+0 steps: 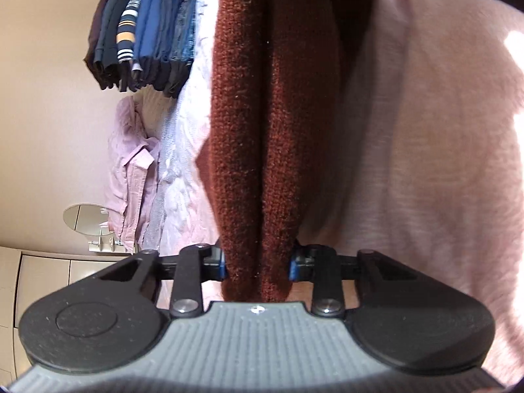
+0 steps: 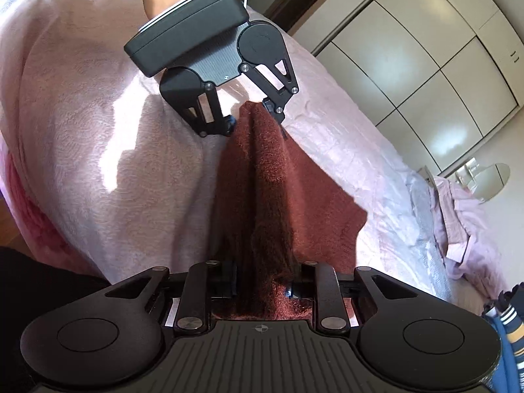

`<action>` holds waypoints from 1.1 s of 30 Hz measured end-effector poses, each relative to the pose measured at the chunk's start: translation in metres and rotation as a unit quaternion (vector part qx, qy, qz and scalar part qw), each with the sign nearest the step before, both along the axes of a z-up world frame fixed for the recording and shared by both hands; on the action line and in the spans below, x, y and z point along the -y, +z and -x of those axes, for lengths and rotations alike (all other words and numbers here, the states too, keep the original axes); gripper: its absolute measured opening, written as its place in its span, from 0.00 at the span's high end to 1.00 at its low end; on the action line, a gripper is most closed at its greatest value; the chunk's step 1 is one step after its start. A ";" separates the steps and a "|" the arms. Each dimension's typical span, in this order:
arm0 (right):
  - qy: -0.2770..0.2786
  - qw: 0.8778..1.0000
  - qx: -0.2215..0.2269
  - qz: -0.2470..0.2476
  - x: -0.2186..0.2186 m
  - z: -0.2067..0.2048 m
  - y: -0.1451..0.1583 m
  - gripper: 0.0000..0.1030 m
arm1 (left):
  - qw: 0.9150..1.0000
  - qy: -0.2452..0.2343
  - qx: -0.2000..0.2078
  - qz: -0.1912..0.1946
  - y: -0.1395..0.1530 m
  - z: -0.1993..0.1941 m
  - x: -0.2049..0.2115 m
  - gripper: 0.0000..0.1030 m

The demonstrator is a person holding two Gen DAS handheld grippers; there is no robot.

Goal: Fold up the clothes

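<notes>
Above the pink bed (image 2: 98, 163), rust knit garment (image 2: 262, 196) hangs stretched between left gripper (image 2: 252, 121) and right gripper (image 2: 263, 286), both clamped on bunched edges. Risk: thick, possibly uneven bunches slip, dropping one end.

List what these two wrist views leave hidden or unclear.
- What garment the rust-brown knit is: both views show only a bunched strip stretched between the left gripper and right gripper.
- Folded clothes stack: individual items too small in the left view, cut off by the edge in the right view.
- The pink blanket hides the surface beneath it.
</notes>
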State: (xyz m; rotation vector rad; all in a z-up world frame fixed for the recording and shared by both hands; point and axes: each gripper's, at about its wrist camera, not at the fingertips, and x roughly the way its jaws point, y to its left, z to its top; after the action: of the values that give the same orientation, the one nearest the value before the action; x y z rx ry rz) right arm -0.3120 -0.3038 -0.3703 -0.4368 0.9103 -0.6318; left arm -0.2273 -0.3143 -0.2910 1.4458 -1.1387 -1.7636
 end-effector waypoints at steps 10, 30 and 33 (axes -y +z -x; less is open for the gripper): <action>0.103 0.984 0.027 0.146 0.062 -0.016 0.079 0.77 | 0.986 0.138 0.032 0.086 0.108 -0.036 -0.051 0.76; 0.115 0.993 0.015 -0.017 -0.019 0.047 -0.012 0.71 | 0.961 0.256 -0.020 -0.099 0.048 -0.018 -0.235 0.68; 0.077 0.995 0.061 -0.028 -0.015 0.067 0.004 0.55 | 0.941 0.308 -0.095 -0.104 0.075 -0.046 -0.224 0.68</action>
State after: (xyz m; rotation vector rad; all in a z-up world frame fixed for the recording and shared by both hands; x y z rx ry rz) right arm -0.3785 -0.2884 -0.3668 -0.4086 0.7679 -0.4846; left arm -0.1815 -0.0901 -0.2159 1.4987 -0.3390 -1.5450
